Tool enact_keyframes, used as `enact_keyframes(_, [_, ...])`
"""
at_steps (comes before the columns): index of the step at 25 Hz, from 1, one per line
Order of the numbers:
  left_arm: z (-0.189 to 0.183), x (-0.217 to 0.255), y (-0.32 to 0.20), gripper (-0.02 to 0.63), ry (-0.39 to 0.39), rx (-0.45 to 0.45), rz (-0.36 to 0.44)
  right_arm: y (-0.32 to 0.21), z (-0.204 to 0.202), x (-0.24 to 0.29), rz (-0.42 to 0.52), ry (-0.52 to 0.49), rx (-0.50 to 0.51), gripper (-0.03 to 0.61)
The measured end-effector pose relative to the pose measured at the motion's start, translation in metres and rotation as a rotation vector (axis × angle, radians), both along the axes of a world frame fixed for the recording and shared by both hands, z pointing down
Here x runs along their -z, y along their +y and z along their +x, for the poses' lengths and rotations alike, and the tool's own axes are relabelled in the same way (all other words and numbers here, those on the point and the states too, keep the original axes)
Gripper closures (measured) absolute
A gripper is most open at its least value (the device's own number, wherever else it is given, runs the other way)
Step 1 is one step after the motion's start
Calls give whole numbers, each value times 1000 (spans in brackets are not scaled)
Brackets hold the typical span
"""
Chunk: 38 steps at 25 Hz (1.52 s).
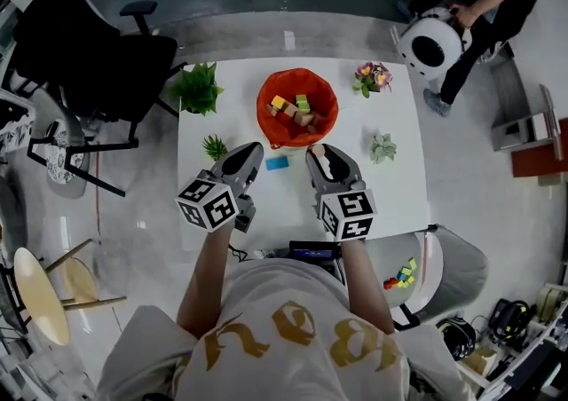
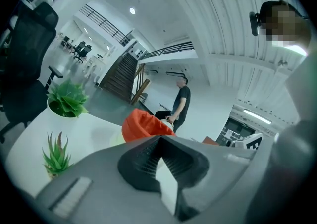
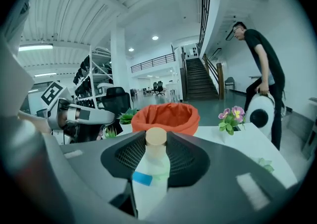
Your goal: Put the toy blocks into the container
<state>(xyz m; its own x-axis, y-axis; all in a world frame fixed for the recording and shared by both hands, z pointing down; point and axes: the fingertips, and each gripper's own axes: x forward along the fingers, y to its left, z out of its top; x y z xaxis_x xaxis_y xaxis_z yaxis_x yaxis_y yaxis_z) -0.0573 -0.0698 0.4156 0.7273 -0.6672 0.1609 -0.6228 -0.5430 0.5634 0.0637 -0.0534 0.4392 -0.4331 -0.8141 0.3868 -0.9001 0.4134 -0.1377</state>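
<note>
White table [image 1: 390,191]: right tongs [image 1: 317,153] grip tan block [image 3: 157,137], near orange container [image 3: 171,118]; left tongs [image 1: 253,151] closed, empty

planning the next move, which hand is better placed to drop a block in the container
Right. The right tongs grip a tan block and face the container straight ahead; the left tongs hold nothing.
</note>
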Motion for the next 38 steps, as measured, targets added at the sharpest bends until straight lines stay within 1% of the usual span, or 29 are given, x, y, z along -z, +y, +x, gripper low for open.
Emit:
enact_keyframes(6, [1, 1, -4, 612, -20, -11, 4, -6, -1, 15, 25, -46, -7, 425])
enact_keyframes(11, [0, 5, -7, 612, -15, -9, 10, -10, -4, 21, 31, -69, -5, 425])
enact_keyframes(17, [4, 8, -13, 612, 28, -24, 6, -20, -7, 26, 36, -86, 4, 425])
enact_keyframes(20, [6, 8, -18, 612, 44, -20, 6, -25, -8, 27, 37, -85, 9, 425])
enact_keyframes(29, [3, 2, -31, 612, 41, -6, -5, -43, -16, 27, 33, -91, 38, 425])
enact_keyframes(38, [-4, -4, -37, 612, 36, 15, -16, -49, -23, 21, 27, -51, 64, 425])
